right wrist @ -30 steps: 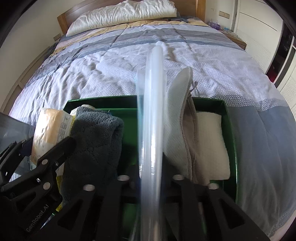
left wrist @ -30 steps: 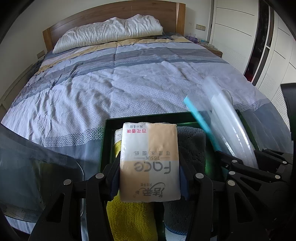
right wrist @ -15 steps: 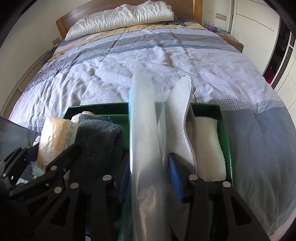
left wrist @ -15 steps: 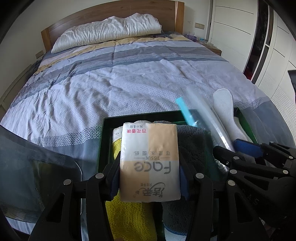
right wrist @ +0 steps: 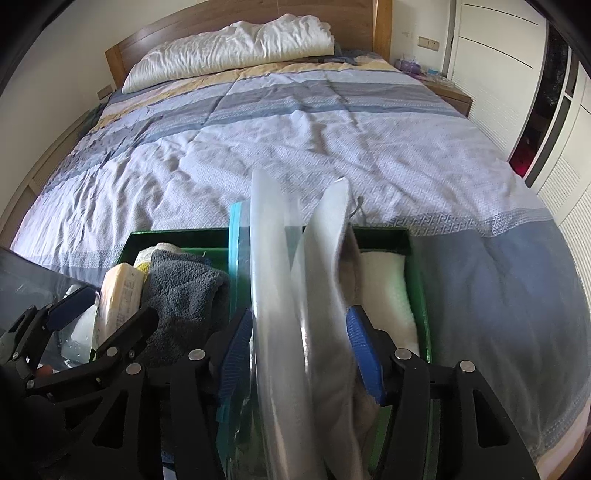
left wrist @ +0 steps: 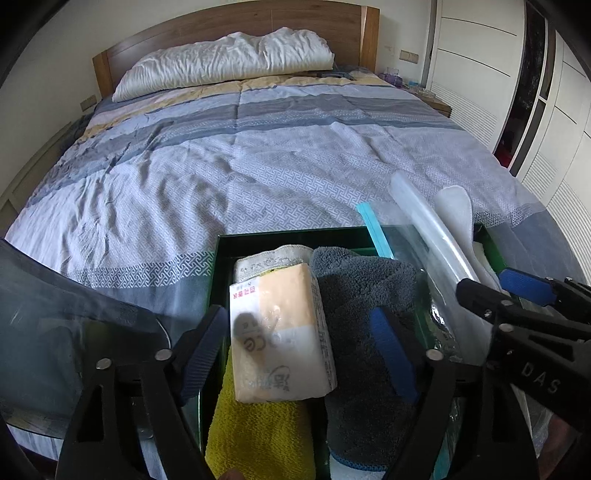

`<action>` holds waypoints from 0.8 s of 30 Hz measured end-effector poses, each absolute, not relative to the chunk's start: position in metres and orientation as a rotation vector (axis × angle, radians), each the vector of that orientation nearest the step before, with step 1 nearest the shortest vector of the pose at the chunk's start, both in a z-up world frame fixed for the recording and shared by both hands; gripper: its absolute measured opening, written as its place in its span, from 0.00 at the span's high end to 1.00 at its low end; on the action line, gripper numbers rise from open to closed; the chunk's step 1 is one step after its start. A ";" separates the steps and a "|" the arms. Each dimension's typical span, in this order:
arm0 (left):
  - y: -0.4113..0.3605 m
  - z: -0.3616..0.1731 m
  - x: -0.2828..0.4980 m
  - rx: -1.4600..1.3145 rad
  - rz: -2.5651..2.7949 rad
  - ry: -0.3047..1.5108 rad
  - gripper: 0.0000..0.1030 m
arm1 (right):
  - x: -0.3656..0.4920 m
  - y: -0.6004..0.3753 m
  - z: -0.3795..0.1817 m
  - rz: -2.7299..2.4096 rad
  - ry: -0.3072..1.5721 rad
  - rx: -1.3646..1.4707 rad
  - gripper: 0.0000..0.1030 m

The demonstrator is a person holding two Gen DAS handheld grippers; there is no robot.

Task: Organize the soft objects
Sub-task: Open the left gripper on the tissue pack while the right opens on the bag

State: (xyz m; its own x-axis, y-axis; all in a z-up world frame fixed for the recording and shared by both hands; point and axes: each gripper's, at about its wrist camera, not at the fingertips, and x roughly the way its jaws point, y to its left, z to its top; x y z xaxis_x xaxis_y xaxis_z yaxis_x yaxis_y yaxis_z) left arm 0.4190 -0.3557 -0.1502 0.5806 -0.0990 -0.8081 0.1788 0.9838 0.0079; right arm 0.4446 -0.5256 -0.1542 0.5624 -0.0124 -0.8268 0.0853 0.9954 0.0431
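Between the left tool's [left wrist: 299, 354] spread fingers, a tissue pack [left wrist: 282, 336] lies loose

It rests on a yellow towel [left wrist: 258, 439] in the green tray [right wrist: 415, 273] on the bed [left wrist: 258, 166]; the right tool [right wrist: 301, 354], fingers apart, flanks a plastic bag [right wrist: 273, 295]

Your two wrist cameras sit low at the foot of the bed [left wrist: 277, 158], close over the green tray [right wrist: 415, 273], facing the headboard [right wrist: 229, 22]; both views share tray and bedspread.
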 end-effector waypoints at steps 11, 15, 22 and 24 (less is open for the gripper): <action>-0.355 -0.145 0.418 0.066 -0.135 0.922 0.13 | 0.439 -0.534 -0.145 -0.060 0.940 0.103 0.40; -0.358 -0.140 0.415 0.061 -0.131 0.906 0.13 | 0.434 -0.542 -0.139 -0.071 0.923 0.110 0.35; -0.366 -0.136 0.411 0.049 -0.141 0.899 0.09 | 0.426 -0.542 -0.128 -0.068 0.906 0.077 0.25; -0.369 -0.135 0.410 0.051 -0.146 0.900 0.09 | 0.425 -0.540 -0.125 -0.064 0.902 0.064 0.23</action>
State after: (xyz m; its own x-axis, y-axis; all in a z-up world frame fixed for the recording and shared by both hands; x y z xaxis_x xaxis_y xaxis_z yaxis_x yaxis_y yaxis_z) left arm 0.4096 -0.3693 -0.1354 0.6124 -0.1051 -0.7835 0.1475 0.9889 -0.0173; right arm 0.4249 -0.5400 -0.1251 0.6184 -0.0286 -0.7853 0.0825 0.9962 0.0286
